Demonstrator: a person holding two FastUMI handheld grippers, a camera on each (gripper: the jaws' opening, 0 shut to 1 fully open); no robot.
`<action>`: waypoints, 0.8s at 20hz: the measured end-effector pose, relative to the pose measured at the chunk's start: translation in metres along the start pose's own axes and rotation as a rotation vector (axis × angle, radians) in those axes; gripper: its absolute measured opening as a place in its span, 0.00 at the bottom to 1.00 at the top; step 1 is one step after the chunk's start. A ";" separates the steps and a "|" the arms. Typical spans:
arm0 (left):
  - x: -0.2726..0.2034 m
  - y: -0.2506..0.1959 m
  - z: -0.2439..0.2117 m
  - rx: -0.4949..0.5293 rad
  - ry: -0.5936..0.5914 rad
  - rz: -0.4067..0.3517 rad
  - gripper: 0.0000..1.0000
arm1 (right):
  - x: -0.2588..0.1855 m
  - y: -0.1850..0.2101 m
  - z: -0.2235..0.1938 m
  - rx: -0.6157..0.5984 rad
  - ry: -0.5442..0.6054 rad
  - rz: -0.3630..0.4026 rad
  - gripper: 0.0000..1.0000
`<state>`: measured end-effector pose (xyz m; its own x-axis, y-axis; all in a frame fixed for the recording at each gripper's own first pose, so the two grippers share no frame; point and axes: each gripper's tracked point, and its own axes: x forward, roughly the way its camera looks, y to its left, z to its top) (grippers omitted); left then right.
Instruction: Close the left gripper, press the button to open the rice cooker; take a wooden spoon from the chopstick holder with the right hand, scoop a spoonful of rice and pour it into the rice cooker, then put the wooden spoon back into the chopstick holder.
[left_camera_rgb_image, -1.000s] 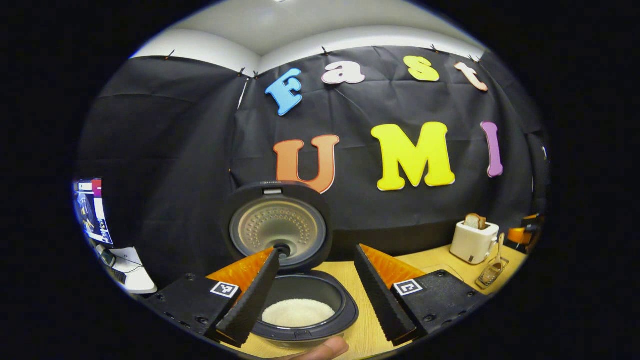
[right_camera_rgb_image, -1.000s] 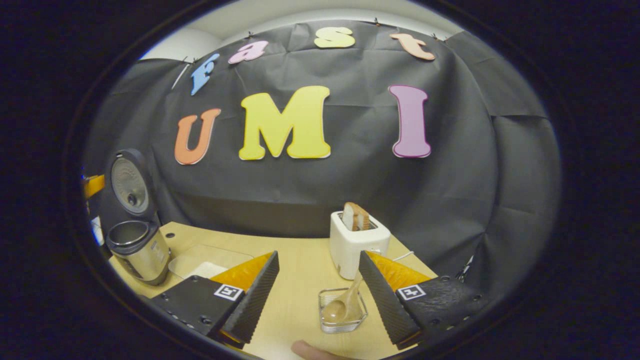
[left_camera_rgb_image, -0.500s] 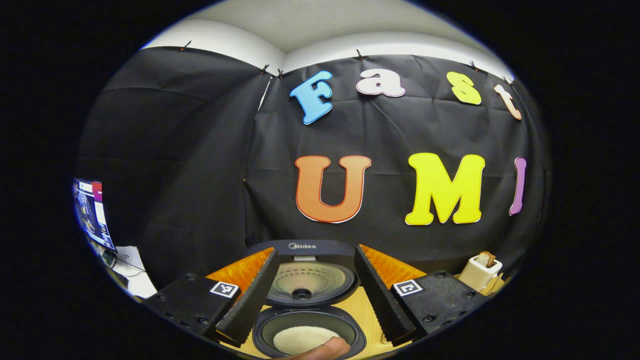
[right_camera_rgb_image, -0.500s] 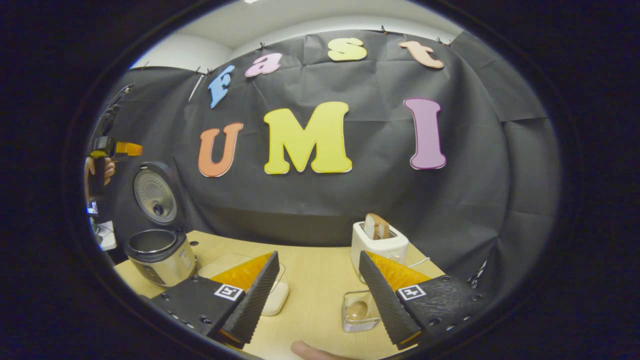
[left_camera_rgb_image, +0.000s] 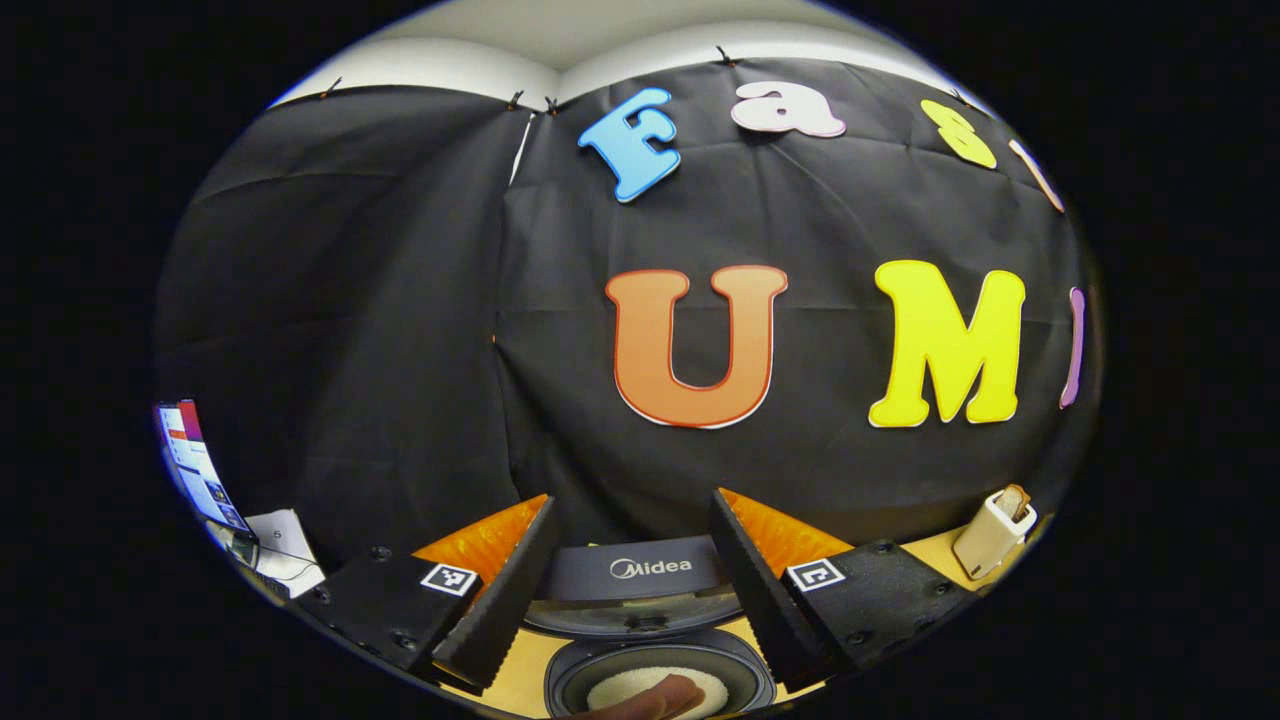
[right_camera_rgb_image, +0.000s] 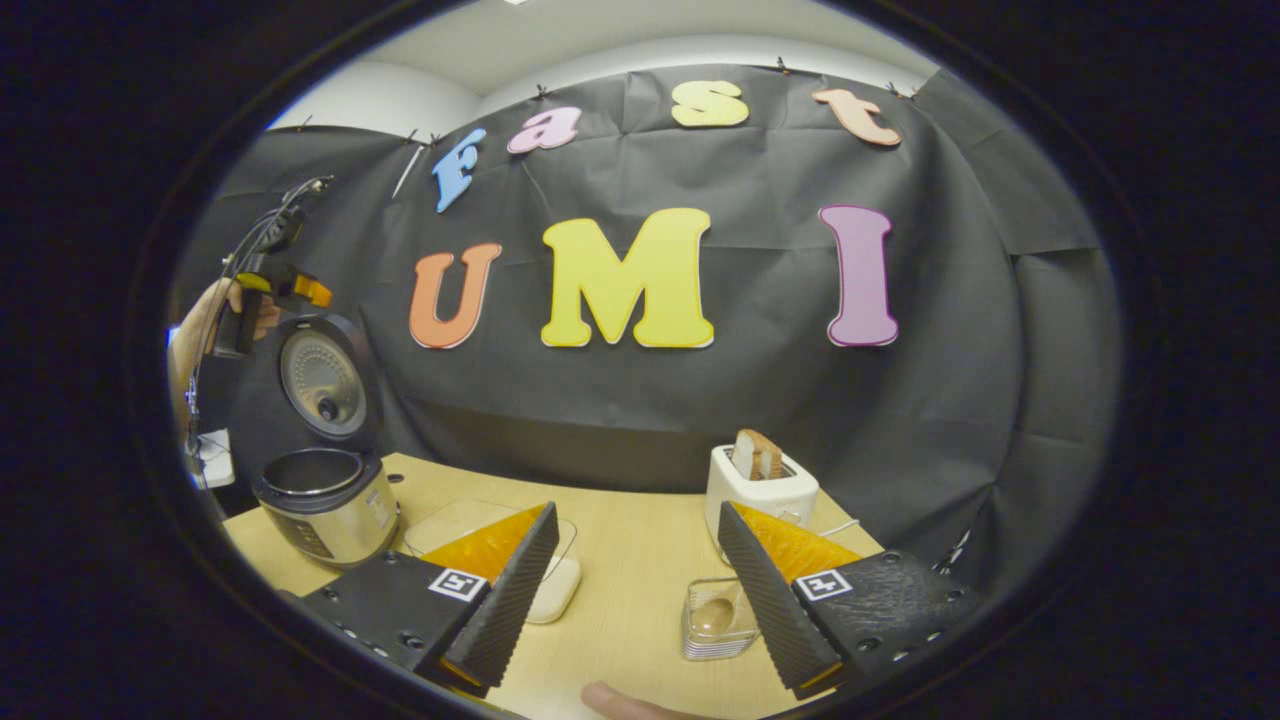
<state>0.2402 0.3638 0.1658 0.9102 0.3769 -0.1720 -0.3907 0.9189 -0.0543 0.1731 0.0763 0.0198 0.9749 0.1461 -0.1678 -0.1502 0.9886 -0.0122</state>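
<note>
Rice cooker (right_camera_rgb_image: 325, 495) lid up, rice (left_camera_rgb_image: 640, 685) inside. Left gripper (left_camera_rgb_image: 630, 590) spread apart above. Right gripper (right_camera_rgb_image: 635, 590) also apart, near spoon (right_camera_rgb_image: 715, 612).

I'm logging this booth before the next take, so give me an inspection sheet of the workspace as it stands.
Surface: light wooden table, bare in the middle.
Job's things: rice cooker at the table's left, lid up, rice in the pot; wooden spoon in the clear holder; clear tray holding rice beside the cooker.
Clutter: white toaster with bread in it.
Grippers: left gripper open, above the cooker; right gripper open, above the table.
Cables: white cord by the toaster.
Surroundings: black cloth wall; screen at far left.
</note>
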 end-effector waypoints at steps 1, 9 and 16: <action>0.001 0.002 0.007 -0.002 -0.033 -0.006 0.98 | -0.001 -0.001 -0.001 0.002 0.001 -0.002 0.96; -0.014 -0.002 -0.005 -0.013 0.011 -0.020 0.98 | -0.020 0.002 -0.001 0.024 -0.012 0.016 0.96; -0.047 -0.005 -0.021 -0.004 -0.059 -0.022 0.99 | -0.050 0.008 -0.010 0.045 -0.020 0.040 0.96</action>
<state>0.1964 0.3386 0.1538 0.9250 0.3629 -0.1128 -0.3710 0.9266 -0.0617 0.1214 0.0765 0.0183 0.9715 0.1853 -0.1479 -0.1816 0.9826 0.0381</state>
